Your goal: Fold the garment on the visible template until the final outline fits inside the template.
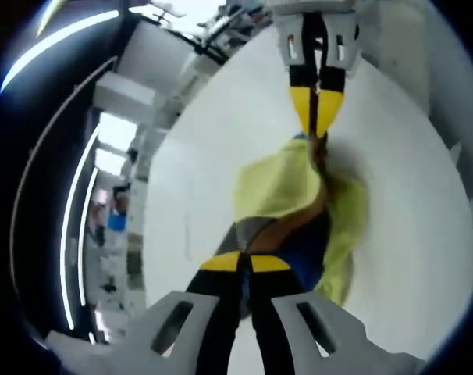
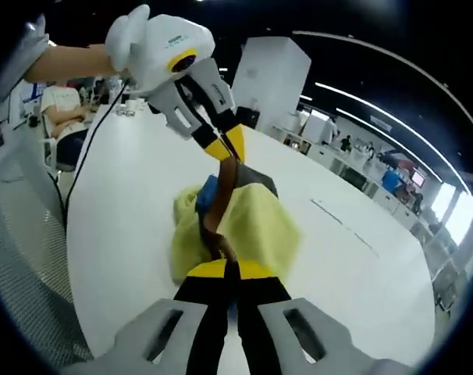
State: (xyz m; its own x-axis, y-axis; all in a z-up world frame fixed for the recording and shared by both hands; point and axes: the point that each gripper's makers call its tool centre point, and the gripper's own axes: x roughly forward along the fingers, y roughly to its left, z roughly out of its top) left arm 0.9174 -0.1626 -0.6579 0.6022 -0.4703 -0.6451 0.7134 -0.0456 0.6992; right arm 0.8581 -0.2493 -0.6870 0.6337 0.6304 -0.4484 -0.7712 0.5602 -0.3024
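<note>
Clamped on opposite edges of the yellow garment (image 2: 252, 226): right gripper (image 2: 230, 269) near, left gripper (image 2: 225, 144) far, lifting it off the white table (image 2: 127, 203) for folding.

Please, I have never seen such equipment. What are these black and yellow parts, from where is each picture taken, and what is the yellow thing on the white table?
No robot is here. A person holds a two-jaw gripper in each hand, and a fisheye camera rides on each one, looking forward along its jaws. That is why the pictures are round and bent.

In the left gripper view, the left gripper rises from the bottom, and the right gripper comes in from the top. In the right gripper view it is reversed: the right gripper is at the bottom, the left gripper above.

On the white table lies a garment, yellow with blue and brown parts. Both grippers are shut on it, each pinching one end, so it hangs bunched between them above the table. I cannot make out a template.
</note>
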